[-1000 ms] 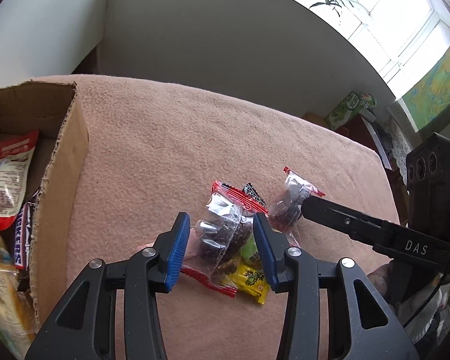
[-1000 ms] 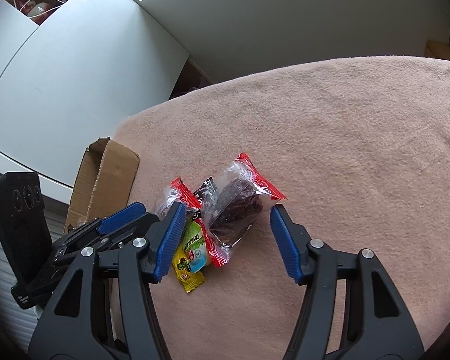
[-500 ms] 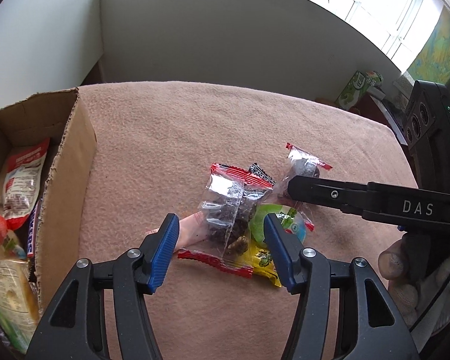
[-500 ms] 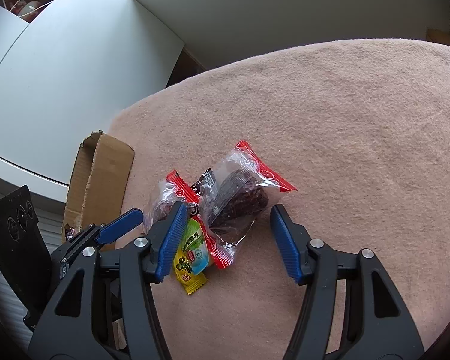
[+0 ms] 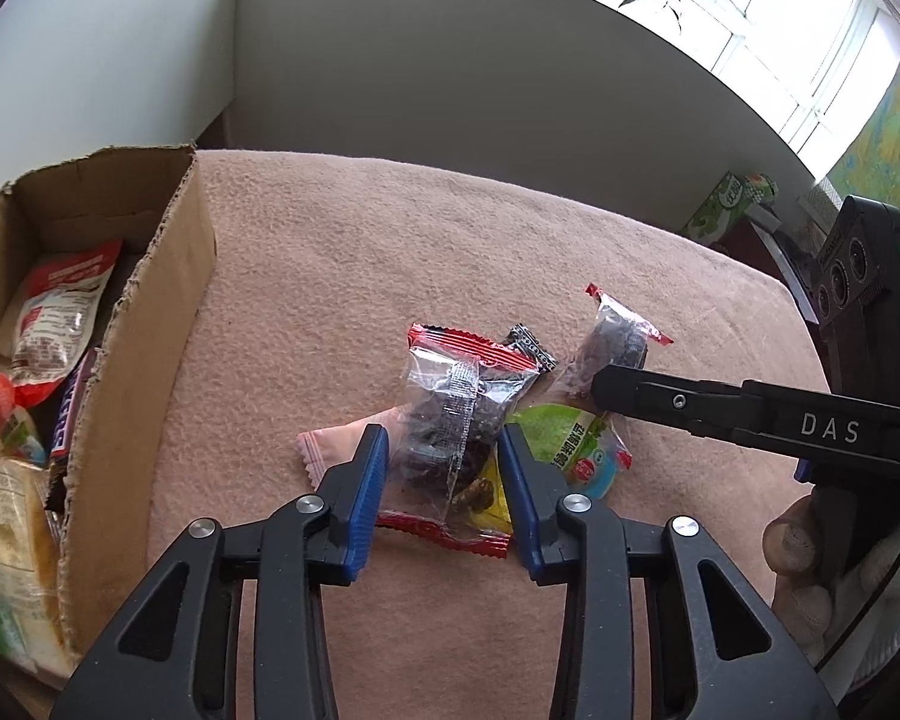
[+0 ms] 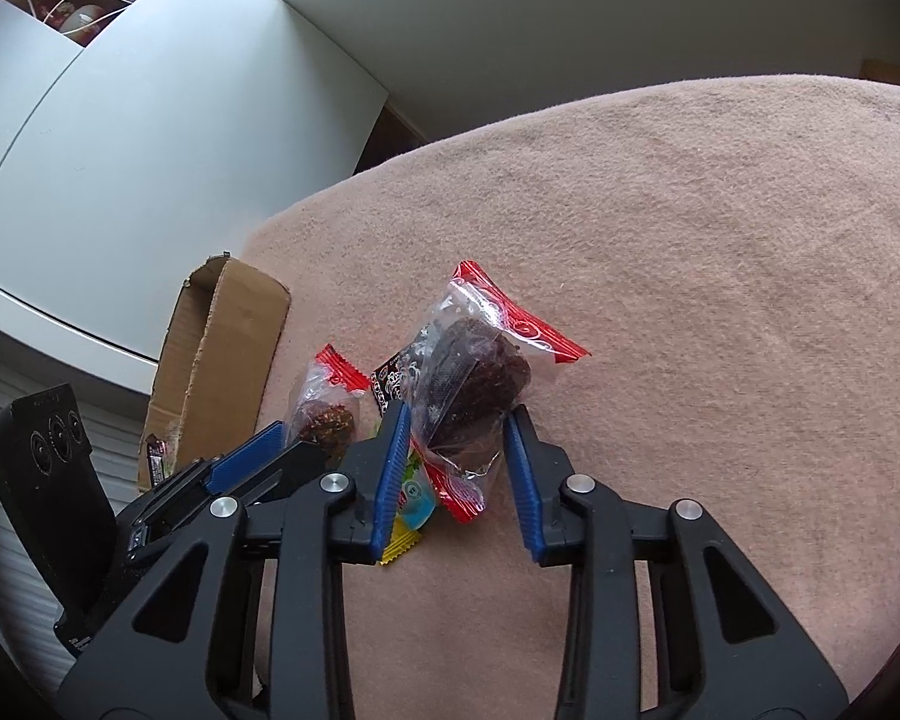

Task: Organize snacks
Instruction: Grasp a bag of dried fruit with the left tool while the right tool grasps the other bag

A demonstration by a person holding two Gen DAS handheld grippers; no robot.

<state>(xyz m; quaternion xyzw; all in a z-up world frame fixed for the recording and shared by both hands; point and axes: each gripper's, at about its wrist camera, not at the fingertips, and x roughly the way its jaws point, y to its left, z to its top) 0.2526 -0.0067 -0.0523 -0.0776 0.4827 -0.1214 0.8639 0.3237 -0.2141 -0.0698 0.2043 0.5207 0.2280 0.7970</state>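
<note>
A small pile of snack packets lies on the pink blanket point(image 5: 342, 276). My left gripper point(image 5: 441, 447) is closed in around a clear red-edged packet of dark snack point(image 5: 456, 420), its blue pads at the packet's sides. Under it lie a green packet point(image 5: 570, 438), a yellow packet point(image 5: 492, 507) and a pink packet point(image 5: 336, 444). My right gripper point(image 6: 459, 429) stands around a second clear red-edged packet of dark snack point(image 6: 474, 378), pads touching its sides. That packet also shows in the left wrist view point(image 5: 615, 342).
An open cardboard box point(image 5: 144, 324) with several snack bags point(image 5: 60, 312) stands at the left of the blanket; it also shows in the right wrist view point(image 6: 216, 348). A white wall lies behind. The blanket stretches to the right point(image 6: 720, 240).
Both grippers' jaws have narrowed around their packets. The left gripper has shifted, and the pink and green packets now show beside its packet.
</note>
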